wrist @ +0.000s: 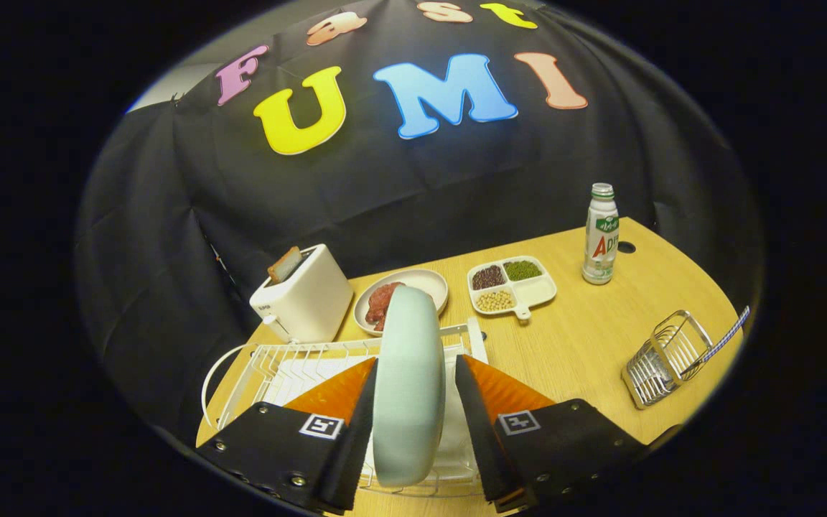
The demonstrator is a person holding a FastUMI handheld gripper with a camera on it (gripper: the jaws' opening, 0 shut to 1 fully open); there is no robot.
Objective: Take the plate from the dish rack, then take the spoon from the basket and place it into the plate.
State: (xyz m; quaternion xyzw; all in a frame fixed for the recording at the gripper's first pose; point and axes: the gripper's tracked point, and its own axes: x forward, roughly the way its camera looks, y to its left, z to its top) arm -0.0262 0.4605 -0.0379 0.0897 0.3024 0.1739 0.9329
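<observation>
A pale green plate (409, 388) stands on its edge in the white wire dish rack (281, 370). My gripper (416, 361) is open and straddles the plate, one finger on each side. The left finger lies close against the plate, while a thin gap shows at the right finger. Off to the right, beyond the fingers, a small metal wire basket (661, 359) lies tilted on the table. The spoon (718, 343), with a blue checked handle, sticks out of it.
Behind the rack stand a white toaster (304, 301) with a slice of bread, a plate of red meat (413, 283) and a divided dish of beans (512, 287). A white bottle (600, 233) stands far right on the wooden table (586, 337).
</observation>
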